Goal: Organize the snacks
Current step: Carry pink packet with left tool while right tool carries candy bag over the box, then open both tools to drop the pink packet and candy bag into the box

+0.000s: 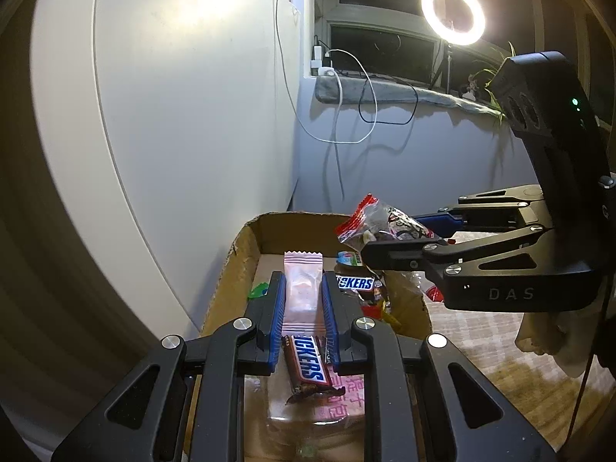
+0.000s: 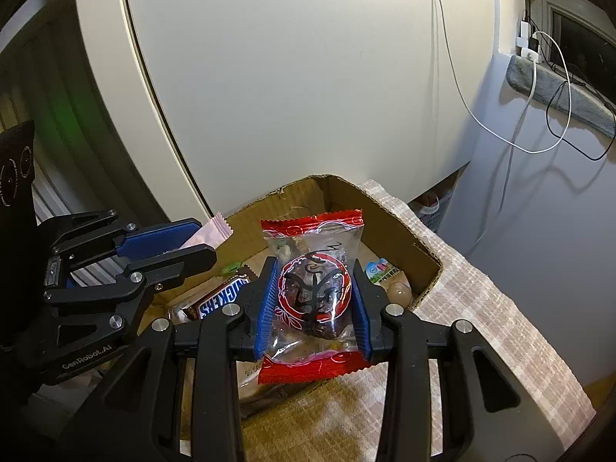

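My left gripper (image 1: pixel 303 285) is shut on a pink snack packet (image 1: pixel 302 288) and holds it over the open cardboard box (image 1: pixel 231 269). It shows from the side in the right wrist view (image 2: pixel 192 244), with the pink packet (image 2: pixel 210 235) sticking out. My right gripper (image 2: pixel 314 269) is shut on a clear, red-edged packet of dark dried fruit (image 2: pixel 313 292), held above the box (image 2: pixel 392 231). The same red packet (image 1: pixel 375 227) and right gripper (image 1: pixel 369 248) show at the right of the left wrist view. Snickers bars (image 1: pixel 308 362) (image 2: pixel 219 300) lie in the box.
The box sits on a checked cloth (image 2: pixel 462 308) beside a white cabinet wall (image 1: pixel 173 115). More small snacks lie in the box's right part (image 1: pixel 377 300). Cables (image 1: pixel 346 115) hang from a windowsill with a ring light (image 1: pixel 452 13).
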### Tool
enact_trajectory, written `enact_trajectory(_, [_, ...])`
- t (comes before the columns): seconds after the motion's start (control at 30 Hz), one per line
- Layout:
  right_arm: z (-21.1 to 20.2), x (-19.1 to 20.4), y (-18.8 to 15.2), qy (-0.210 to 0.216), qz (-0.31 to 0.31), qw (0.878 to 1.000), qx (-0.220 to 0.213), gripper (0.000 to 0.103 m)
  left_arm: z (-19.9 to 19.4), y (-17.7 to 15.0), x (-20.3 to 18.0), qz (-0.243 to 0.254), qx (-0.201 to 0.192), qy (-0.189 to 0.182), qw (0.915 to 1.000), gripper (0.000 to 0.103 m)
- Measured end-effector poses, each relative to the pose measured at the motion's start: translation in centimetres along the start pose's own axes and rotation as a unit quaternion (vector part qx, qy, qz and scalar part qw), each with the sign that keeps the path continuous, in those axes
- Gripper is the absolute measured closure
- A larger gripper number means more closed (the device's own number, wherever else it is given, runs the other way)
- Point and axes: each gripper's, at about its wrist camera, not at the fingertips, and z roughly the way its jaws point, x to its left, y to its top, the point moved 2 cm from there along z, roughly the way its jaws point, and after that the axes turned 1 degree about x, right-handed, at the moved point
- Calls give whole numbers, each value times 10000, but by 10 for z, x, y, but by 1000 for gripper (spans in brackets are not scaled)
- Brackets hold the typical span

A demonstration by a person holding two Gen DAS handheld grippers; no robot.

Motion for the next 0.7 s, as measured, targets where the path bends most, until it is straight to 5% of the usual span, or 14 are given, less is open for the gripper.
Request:
enact_trajectory(0.27, [5,-5,2,-51,25,10000,12,65,2,0,1,20,1,105,9999,84])
enact_trajectory(0.37, [5,-5,2,-112,0,9999,-22,53,2,0,2,18,-5,139,9999,82])
enact_trajectory(0.43, [3,-6,3,-150,-1,9999,-67,45,2,0,2,16,3,152,9999,78])
enact_trajectory(0.5, [2,-5,3,-174,-17,9998,-77,42,2,0,1,43,2,190,9998,60])
enact_trajectory(0.7, [-2,-6,2,-289,-43,9995,-123,33,0,-1,1,86,-45,268,9996,47])
